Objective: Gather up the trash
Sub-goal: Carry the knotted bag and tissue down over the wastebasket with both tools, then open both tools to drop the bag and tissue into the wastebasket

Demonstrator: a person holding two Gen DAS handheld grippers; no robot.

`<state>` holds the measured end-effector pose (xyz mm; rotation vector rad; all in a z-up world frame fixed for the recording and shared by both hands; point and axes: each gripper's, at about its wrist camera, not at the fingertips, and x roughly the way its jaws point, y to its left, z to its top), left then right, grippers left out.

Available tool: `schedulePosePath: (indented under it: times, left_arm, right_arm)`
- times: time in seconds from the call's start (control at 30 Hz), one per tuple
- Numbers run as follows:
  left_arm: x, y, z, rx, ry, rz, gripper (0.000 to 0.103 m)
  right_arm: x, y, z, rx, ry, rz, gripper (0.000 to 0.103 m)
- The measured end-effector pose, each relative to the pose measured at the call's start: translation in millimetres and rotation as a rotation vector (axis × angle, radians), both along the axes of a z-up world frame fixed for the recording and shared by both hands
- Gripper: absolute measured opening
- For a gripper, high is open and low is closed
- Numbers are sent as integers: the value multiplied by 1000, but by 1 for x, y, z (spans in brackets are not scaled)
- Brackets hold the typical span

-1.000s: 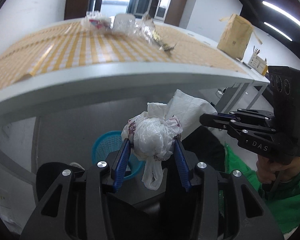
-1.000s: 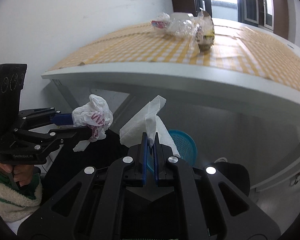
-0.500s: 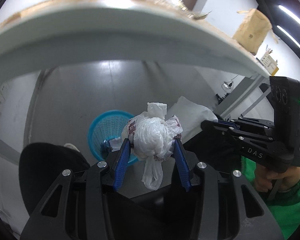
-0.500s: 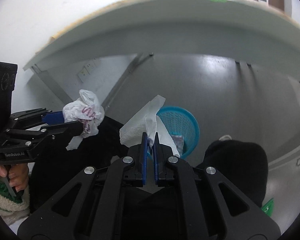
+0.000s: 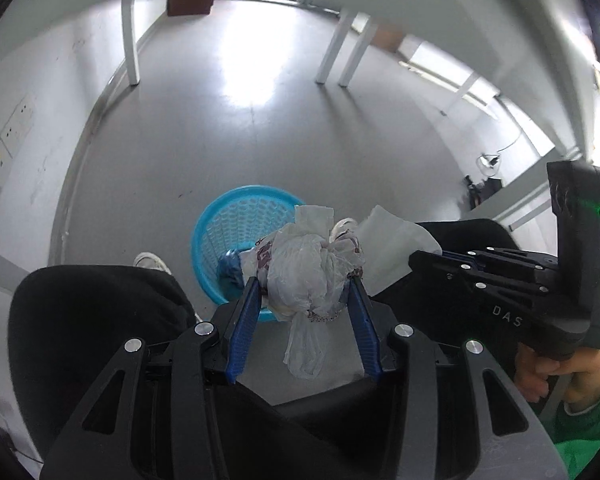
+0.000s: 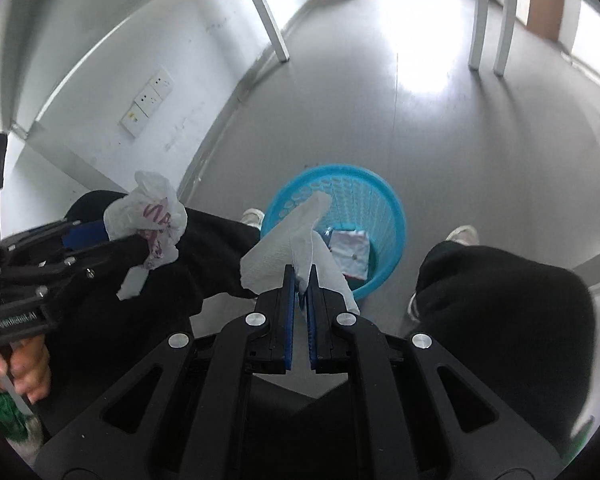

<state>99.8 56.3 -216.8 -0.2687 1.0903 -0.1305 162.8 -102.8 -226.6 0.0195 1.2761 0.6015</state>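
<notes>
L fingers [image 5: 247, 320] clamp plastic bag wad [image 5: 306, 270]; R fingers [image 6: 289, 300] pinch tissue [image 6: 288, 244], above blue basket [image 6: 380, 188].

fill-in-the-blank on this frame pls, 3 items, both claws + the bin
1. The left claw grips a crumpled plastic ____.
2. The right claw is shut on a white paper ____.
3. The waste basket on the floor between the person's legs is ____ in colour.

Missing words: bag; towel; blue

Left gripper [image 5: 304, 286] clamps crumpled plastic bag [image 5: 306, 270] above blue basket [image 5: 236, 216].
</notes>
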Motion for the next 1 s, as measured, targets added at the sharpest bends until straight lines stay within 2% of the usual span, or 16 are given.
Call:
schedulePosePath:
  times: [0.27, 0.47, 0.6, 0.77, 0.87, 1.0]
  left_arm:
    - [32, 13, -37, -36, 86, 61, 44]
    - [57, 11, -57, 16, 144, 99, 44]
    - [77, 12, -71, 16, 173, 108, 44]
    - [103, 22, -100, -13, 261, 160, 44]
    - [121, 28, -120, -52, 315, 196, 44]
    - [135, 31, -134, -60, 351, 217, 44]
  right_arm:
    - [27, 12, -42, -37, 81, -27, 5]
    - [50, 17, -68, -54, 134, -60, 5]
    - [67, 23, -85, -87, 134, -73, 5]
    - [92, 26, -116, -109, 209, -98, 5]
    - [103, 30, -134, -142, 222, -91, 5]
    - [112, 37, -156, -188, 249, -77, 5]
